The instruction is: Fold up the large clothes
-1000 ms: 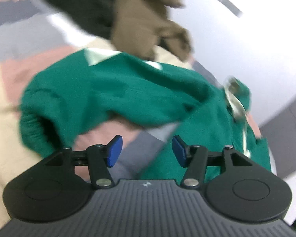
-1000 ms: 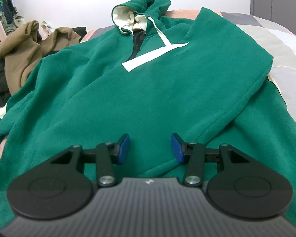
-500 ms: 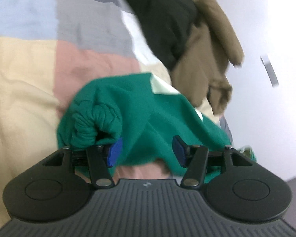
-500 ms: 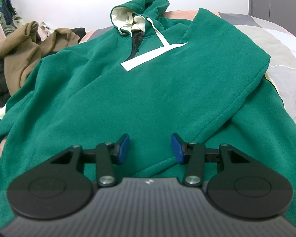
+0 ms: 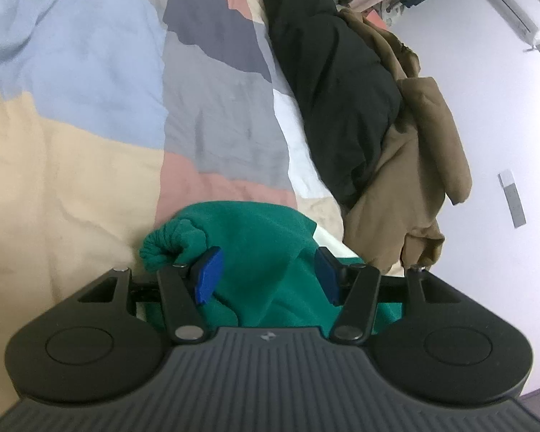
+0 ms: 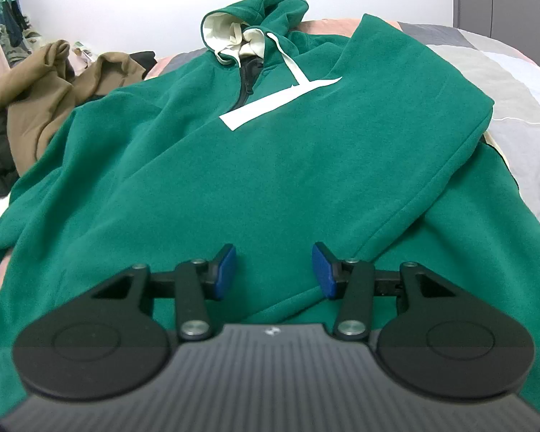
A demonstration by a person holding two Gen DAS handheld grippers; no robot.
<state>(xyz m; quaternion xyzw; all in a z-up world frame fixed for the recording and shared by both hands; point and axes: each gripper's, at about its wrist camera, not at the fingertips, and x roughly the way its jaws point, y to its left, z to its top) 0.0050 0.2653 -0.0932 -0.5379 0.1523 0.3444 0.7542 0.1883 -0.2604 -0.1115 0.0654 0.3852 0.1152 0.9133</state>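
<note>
A green hoodie [image 6: 262,165] lies face up on the bed, hood at the far end, with a white stripe and cream drawstrings on its chest. Its right sleeve is folded across the body. My right gripper [image 6: 273,270] is open and empty just above the hoodie's lower front. My left gripper [image 5: 268,276] is open, with the hoodie's other sleeve [image 5: 255,237] lying between its fingers; the ribbed cuff [image 5: 165,244] bunches by the left fingertip. The jaws stand wide and do not pinch the cloth.
The bed cover [image 5: 90,108] is a patchwork of blue, grey, pink and cream. A black garment [image 5: 327,82] and a brown garment [image 5: 414,165] are piled beside the hoodie; the brown one also shows in the right wrist view [image 6: 43,97]. A white wall stands behind.
My left gripper has swung away from the hoodie's body and come down over the sleeve end, with the cuff now at its left finger. The right gripper has barely moved.
</note>
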